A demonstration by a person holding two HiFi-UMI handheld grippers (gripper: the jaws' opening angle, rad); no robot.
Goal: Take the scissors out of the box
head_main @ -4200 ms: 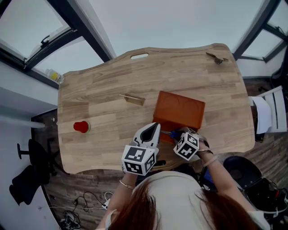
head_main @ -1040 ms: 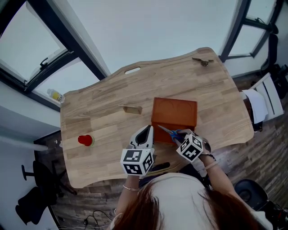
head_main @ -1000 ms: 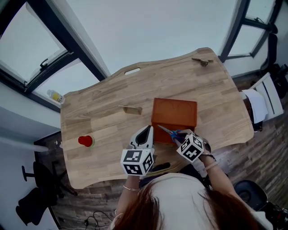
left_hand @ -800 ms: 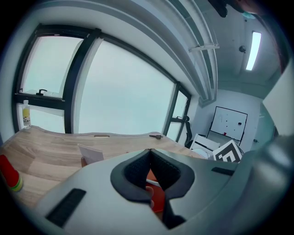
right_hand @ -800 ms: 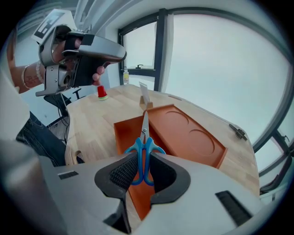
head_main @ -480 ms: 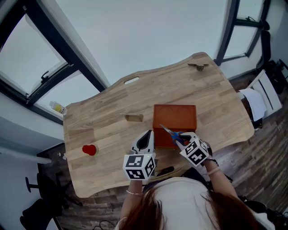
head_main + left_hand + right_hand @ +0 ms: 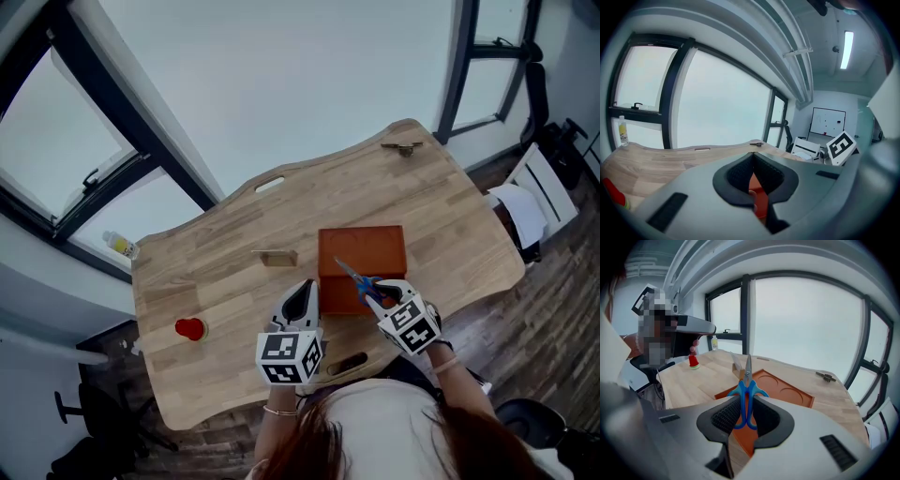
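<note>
My right gripper point(image 7: 744, 412) is shut on the blue handles of the scissors point(image 7: 746, 389), whose closed steel blades point up and away. In the head view the scissors point(image 7: 360, 280) hang over the near edge of the orange box point(image 7: 364, 251), held by the right gripper point(image 7: 382, 292). The box point(image 7: 789, 393) shows two round recesses on its top. My left gripper point(image 7: 302, 296) hovers just left of the box, jaws together and holding nothing. A sliver of the box point(image 7: 758, 193) shows through the left gripper point(image 7: 753, 180).
On the wooden table point(image 7: 216, 281) are a red object point(image 7: 190, 329) at the left, a small wooden block point(image 7: 275, 257) left of the box, and a metal piece point(image 7: 401, 147) at the far right corner. A bottle point(image 7: 120, 246) stands on the window ledge.
My right gripper has risen with the scissors, lifting them above the box's near edge. The left gripper has risen a little too. The head camera has pulled back and shows more of the room.
</note>
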